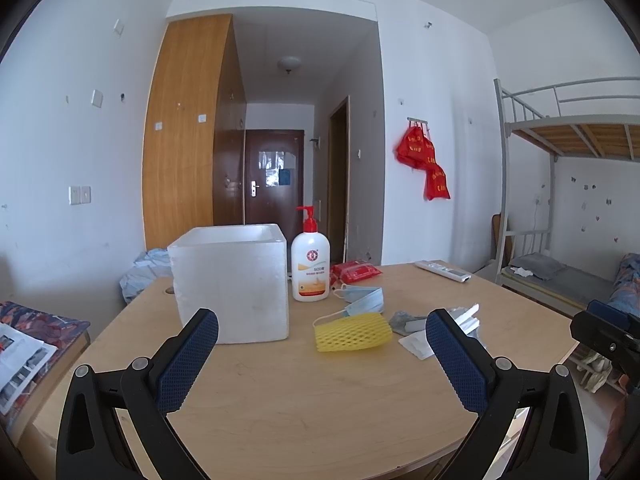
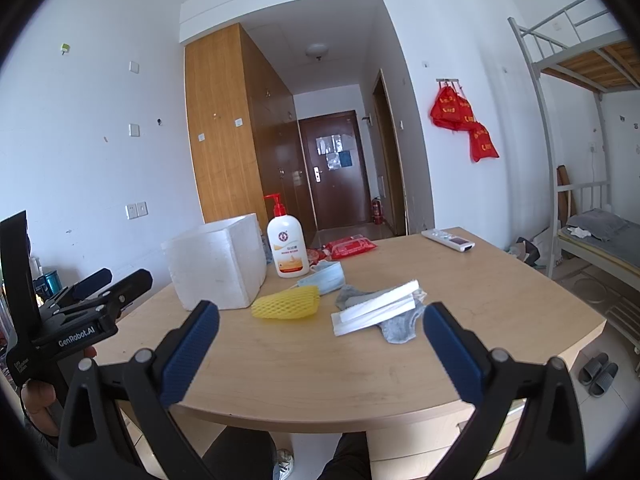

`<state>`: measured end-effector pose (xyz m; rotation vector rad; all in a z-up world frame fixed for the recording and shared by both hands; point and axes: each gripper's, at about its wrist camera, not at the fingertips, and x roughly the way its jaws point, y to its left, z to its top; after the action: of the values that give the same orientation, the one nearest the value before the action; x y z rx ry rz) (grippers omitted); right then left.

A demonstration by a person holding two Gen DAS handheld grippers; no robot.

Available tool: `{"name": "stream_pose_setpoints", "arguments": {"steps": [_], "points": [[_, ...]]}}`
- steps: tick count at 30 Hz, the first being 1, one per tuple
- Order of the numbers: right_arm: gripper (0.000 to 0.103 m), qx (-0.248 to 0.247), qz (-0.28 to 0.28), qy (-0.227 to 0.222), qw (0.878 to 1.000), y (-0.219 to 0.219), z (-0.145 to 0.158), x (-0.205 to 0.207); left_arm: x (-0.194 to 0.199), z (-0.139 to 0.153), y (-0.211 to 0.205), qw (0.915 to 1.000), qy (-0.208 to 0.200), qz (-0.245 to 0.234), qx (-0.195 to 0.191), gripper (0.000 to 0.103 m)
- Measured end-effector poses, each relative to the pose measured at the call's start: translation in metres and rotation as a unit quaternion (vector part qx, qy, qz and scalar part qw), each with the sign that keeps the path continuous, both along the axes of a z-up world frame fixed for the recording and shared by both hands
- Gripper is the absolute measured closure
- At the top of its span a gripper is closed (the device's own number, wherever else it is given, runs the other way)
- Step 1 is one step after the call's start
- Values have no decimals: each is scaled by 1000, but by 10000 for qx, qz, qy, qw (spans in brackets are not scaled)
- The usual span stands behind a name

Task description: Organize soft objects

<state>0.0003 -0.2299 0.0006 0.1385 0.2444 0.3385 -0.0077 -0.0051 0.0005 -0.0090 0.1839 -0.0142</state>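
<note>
A yellow foam net sleeve lies mid-table. Behind it sits a blue face mask. To the right a grey sock lies under white foam strips. A white foam box, open at the top, stands at the left. My left gripper hovers open over the near table, empty. My right gripper is open and empty too, near the table's front edge. The left gripper also shows in the right wrist view, held by a hand.
A white pump bottle with a red top stands beside the box. A red wipes pack and a remote lie at the back of the wooden table. A bunk bed stands right.
</note>
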Motion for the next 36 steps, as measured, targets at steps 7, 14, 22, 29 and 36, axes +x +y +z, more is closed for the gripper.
{"name": "stream_pose_setpoints", "arguments": {"steps": [7,14,22,29,36], "points": [[0,1,-6,19,10000,1,-2,-3,1,0,-1,10000,15,-20,13,0],[0,-7,-26,40,10000,0,-2,-2,3,-1,-2,9999,56,-82,-30,0],[0,-21,-20,41,10000,0,-3,-1,7,-2,-4,9999,80,-115,-10,0],[0,-14,-5,78,10000,1,-1,3,13,-1,-4,9999,79,-129,-27,0],[0,-23,5,131,9999,2,1,8,24,-1,-3,9996,182,-180,-125,0]]}}
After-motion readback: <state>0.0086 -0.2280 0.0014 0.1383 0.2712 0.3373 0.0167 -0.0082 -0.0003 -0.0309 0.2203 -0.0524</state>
